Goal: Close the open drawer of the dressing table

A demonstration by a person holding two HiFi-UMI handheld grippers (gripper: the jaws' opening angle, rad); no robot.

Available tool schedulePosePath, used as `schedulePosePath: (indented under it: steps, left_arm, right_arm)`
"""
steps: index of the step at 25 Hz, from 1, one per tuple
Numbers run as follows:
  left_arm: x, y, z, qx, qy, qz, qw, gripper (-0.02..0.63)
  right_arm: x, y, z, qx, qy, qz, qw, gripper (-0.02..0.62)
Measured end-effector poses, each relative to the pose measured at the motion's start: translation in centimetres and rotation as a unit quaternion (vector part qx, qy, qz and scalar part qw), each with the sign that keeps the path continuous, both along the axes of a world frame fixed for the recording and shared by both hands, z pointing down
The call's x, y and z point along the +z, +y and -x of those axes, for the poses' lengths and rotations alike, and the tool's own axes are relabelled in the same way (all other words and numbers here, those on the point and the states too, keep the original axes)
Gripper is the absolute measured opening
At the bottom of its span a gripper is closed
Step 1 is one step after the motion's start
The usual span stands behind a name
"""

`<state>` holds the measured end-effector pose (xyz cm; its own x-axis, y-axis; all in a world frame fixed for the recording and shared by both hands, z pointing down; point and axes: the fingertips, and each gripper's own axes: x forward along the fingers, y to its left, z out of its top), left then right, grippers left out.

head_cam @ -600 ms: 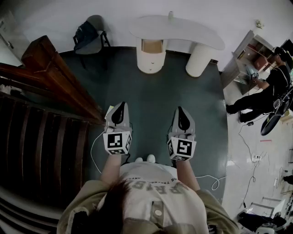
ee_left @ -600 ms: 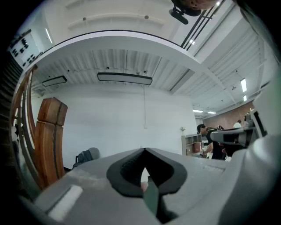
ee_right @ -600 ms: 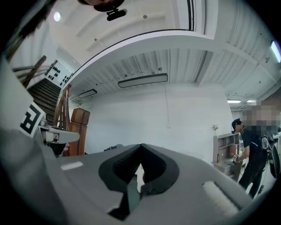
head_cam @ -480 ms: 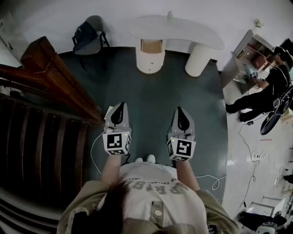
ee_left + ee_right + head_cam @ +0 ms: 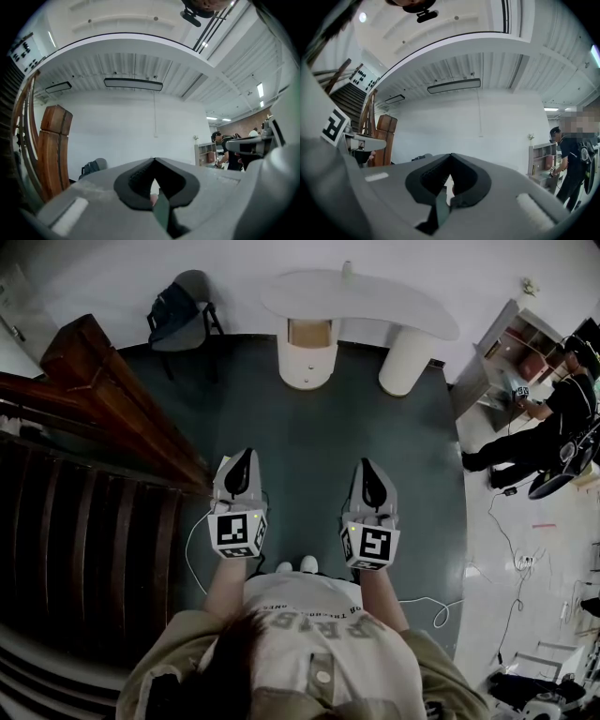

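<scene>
While the drawer (image 5: 310,334) gapes, brown inside, it lies at twelve o'clock, well apart from the clamped-together left gripper (image 5: 247,455) and right gripper (image 5: 367,464).

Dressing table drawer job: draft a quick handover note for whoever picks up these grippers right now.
Left gripper: shut, empty, held level in front of the person.
Right gripper: shut, empty, level beside it.
Dressing table: against the far wall, across the dark floor, well beyond both grippers.
Drawer: in the pedestal on the left in the head view, pulled open, with nothing touching it.
Done: nothing yet.
Left to do: walk up to the table, set a gripper against the drawer front and push it fully in.
</scene>
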<state>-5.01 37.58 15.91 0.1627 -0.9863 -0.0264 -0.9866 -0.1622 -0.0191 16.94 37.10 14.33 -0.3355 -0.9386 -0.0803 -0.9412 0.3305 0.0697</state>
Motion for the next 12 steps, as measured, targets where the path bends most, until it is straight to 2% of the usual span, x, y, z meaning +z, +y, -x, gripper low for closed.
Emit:
schedulePosePath:
  steps: [6, 12]
  left_arm:
    - [-1.1, 0.1, 0.8, -0.017, 0.003, -0.007, 0.9998, 0.006]
    - [-2.2, -0.1, 1.6, -0.046, 0.011, -0.005, 0.9989, 0.006]
  right_arm:
    - [-0.4, 0.0, -0.7, 0.002, -0.019, -0.005, 1.000, 0.000]
    - [-1.3, 0.0, -3.0, 0.023, -0.041, -0.022, 0.999, 0.007]
